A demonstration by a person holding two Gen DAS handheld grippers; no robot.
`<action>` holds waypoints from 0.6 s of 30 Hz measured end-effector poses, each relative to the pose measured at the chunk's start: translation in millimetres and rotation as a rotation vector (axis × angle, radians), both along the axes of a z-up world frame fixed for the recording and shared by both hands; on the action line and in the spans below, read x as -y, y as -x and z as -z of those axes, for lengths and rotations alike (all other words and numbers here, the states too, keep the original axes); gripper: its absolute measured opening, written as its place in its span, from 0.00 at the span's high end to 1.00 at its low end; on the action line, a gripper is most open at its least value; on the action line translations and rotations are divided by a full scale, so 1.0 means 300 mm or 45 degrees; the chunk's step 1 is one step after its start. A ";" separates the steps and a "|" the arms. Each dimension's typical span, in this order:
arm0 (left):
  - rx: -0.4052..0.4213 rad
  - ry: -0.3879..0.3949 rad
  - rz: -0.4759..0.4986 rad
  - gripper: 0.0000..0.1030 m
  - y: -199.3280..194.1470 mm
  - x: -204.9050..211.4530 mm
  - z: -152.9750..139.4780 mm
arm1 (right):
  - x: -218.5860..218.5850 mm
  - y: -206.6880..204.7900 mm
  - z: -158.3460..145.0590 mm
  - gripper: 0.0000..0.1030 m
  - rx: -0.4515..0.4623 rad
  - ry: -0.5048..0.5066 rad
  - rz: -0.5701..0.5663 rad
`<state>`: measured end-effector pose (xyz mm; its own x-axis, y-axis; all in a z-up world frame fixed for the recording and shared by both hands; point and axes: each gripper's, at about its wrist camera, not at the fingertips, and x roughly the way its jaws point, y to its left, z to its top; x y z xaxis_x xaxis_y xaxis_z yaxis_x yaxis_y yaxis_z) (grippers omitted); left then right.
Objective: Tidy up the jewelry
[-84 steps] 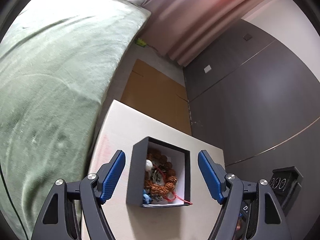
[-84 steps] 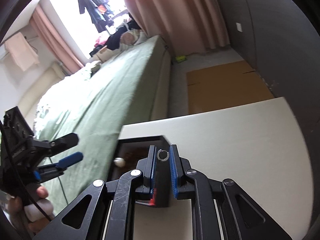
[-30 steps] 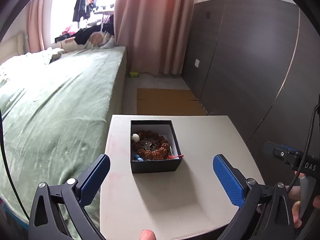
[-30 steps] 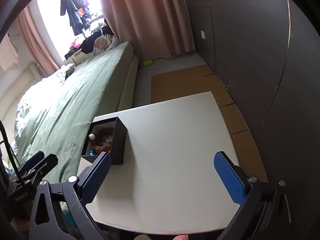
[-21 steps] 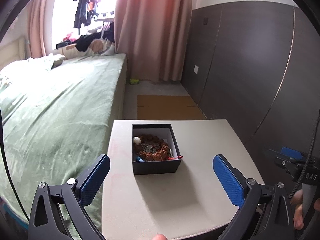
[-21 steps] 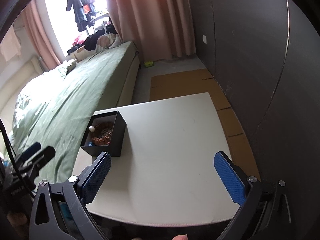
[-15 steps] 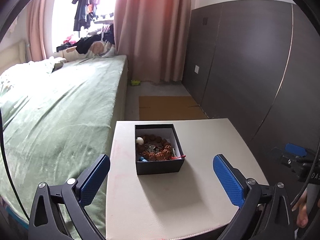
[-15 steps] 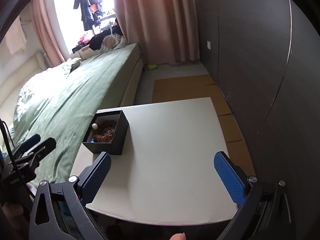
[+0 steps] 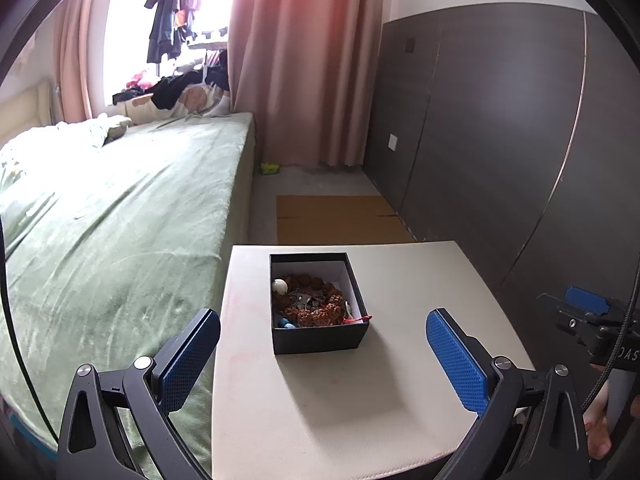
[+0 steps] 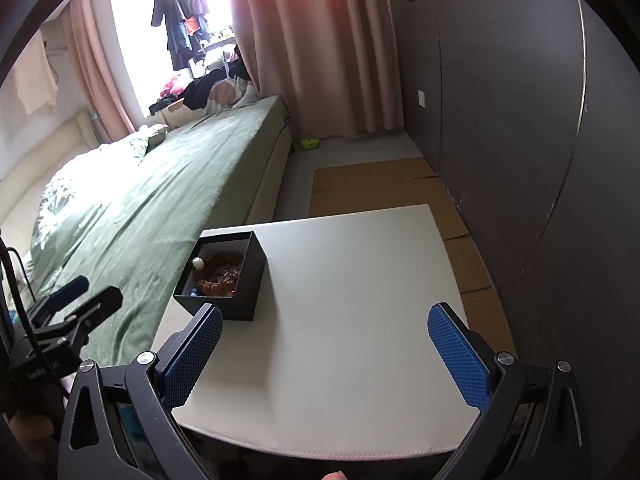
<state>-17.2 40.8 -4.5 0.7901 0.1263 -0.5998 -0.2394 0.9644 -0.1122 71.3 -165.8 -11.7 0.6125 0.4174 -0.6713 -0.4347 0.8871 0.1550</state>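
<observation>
A black box (image 9: 320, 338) with a white inside stands on a pale table (image 9: 340, 408). It holds brown bead strings (image 9: 316, 312), a white bead (image 9: 280, 286), a blue bead and a red cord over the front right rim. My left gripper (image 9: 324, 356) is open and empty, held back from the box near the table's front. My right gripper (image 10: 326, 350) is open and empty, with the box (image 10: 244, 292) ahead to the left. Each gripper shows at the edge of the other's view.
A bed with a green cover (image 9: 100, 240) runs along the table's left side. A dark panelled wall (image 9: 500, 140) is on the right. Flat cardboard (image 9: 336, 220) lies on the floor beyond the table. Pink curtains (image 9: 304, 60) hang at the back.
The right gripper, shut on a small ring over the box 2.8 s ago, is now open and empty. Both grippers have pulled back and up from the box.
</observation>
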 end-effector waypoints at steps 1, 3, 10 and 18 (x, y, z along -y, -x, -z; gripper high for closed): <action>-0.001 0.006 0.001 0.00 0.000 0.000 0.000 | 0.001 0.000 0.001 0.00 -0.003 -0.005 0.000; -0.008 0.002 -0.003 0.00 0.000 0.000 0.000 | 0.002 -0.004 0.002 0.00 -0.009 -0.011 -0.001; -0.004 0.004 -0.012 0.00 -0.003 0.000 0.004 | -0.002 -0.012 0.003 0.00 -0.009 -0.007 0.008; -0.006 -0.004 -0.022 0.00 -0.009 -0.003 0.012 | -0.006 -0.018 0.001 0.00 -0.012 -0.027 -0.009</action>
